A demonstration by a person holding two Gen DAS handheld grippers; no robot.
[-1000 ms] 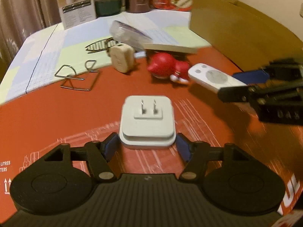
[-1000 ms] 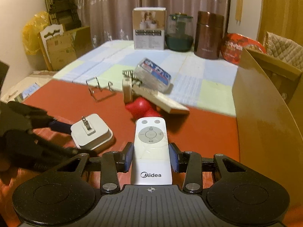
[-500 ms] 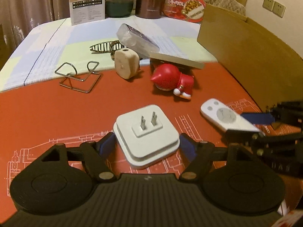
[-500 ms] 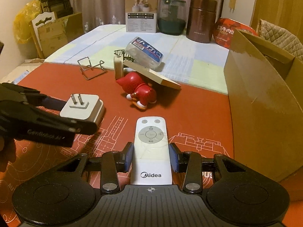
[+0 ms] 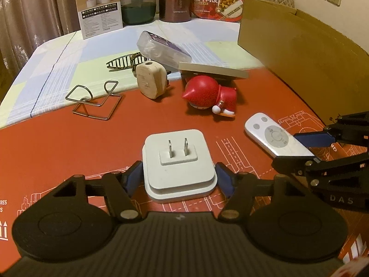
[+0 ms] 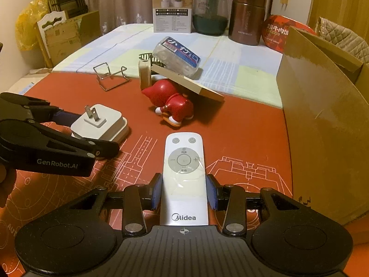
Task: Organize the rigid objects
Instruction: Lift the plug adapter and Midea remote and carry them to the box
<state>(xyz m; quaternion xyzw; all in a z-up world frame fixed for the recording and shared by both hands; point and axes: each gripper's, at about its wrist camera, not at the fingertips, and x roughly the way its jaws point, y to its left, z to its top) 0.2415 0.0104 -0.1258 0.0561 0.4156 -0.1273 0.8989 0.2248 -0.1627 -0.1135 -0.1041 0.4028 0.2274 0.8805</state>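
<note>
My left gripper (image 5: 178, 179) is shut on a white plug adapter (image 5: 177, 164) with two prongs up, held just above the red mat (image 5: 57, 143). It also shows in the right wrist view (image 6: 100, 124). My right gripper (image 6: 184, 189) is shut on a white Midea remote (image 6: 184, 173), which also shows in the left wrist view (image 5: 276, 138). A red toy figure (image 5: 209, 94) lies on its side further back, under a tilted wooden board (image 6: 186, 80) with a clear plastic case (image 6: 177, 55) on top.
A tall open cardboard box (image 6: 322, 115) stands at the right. A wire stand (image 5: 94, 101), a beige wooden block (image 5: 151, 82) and a metal rack (image 5: 124, 62) lie beyond. A printed carton (image 6: 173, 8), jar (image 6: 211, 12), brown flask (image 6: 246, 16) and food tin line the back.
Both grippers have pulled back toward me and risen with the adapter and the remote held; the back of the table now shows more fully.
</note>
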